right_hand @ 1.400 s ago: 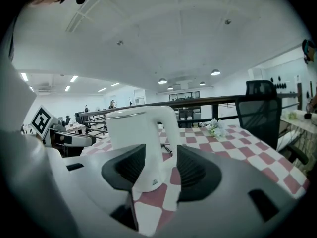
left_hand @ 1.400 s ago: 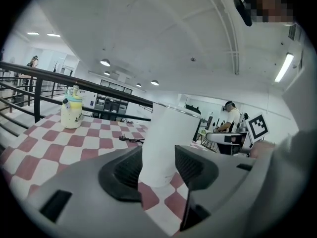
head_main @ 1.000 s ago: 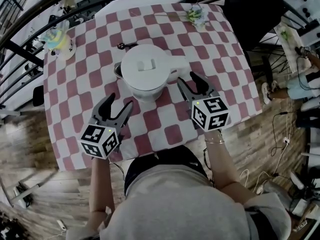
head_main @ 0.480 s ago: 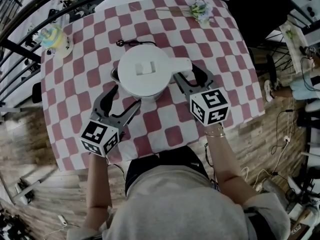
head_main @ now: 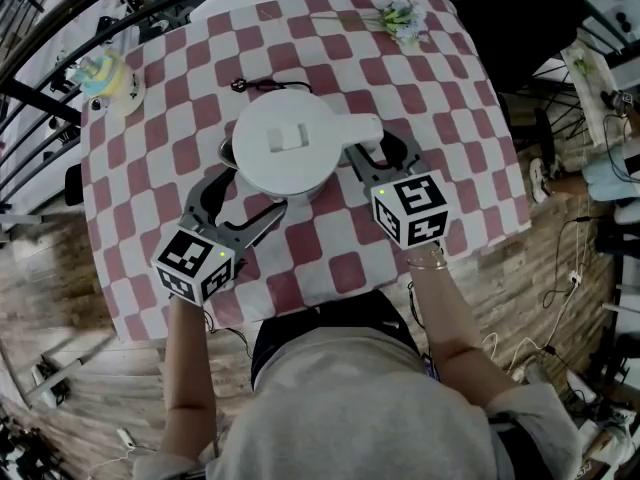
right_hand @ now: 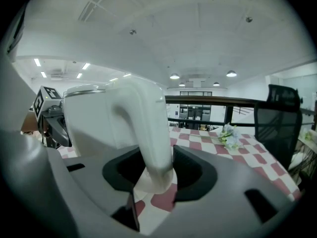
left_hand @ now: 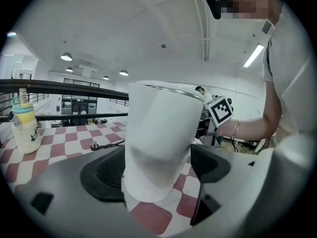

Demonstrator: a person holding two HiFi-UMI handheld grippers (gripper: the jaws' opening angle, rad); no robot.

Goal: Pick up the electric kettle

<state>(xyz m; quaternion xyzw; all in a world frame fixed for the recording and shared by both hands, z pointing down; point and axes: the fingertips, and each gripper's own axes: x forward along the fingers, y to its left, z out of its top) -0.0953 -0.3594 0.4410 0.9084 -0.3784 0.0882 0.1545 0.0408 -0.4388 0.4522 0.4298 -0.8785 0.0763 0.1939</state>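
**Kettle pick-up: body bracketed, handle being taken**

The electric kettle stood upright near the middle of the desk, lid on. Its handle was turned toward the person's right. Its foot met the checked cloth in the left gripper view, so I judged it not yet lifted.

Left gripper: the jaws had just been opening and stood spread wide, with the kettle's white body between them. One pad lay just beside the wall, and cloth showed between the other pad and the wall. It was released, with no grip. I judged the wide spread necessary because the body is broad, and the gripper was probably there to steady it from that side.

Right gripper: the jaws had just been closing with the handle between them, a pad just beside it on either side. No firm pinch was visible, so I counted it as not yet clenched. The handle is the narrow part made to carry the load, which would explain this approach.

A cord with plug lay on the cloth just behind the kettle. I could not tell whether it was attached, and it could snag on lifting.
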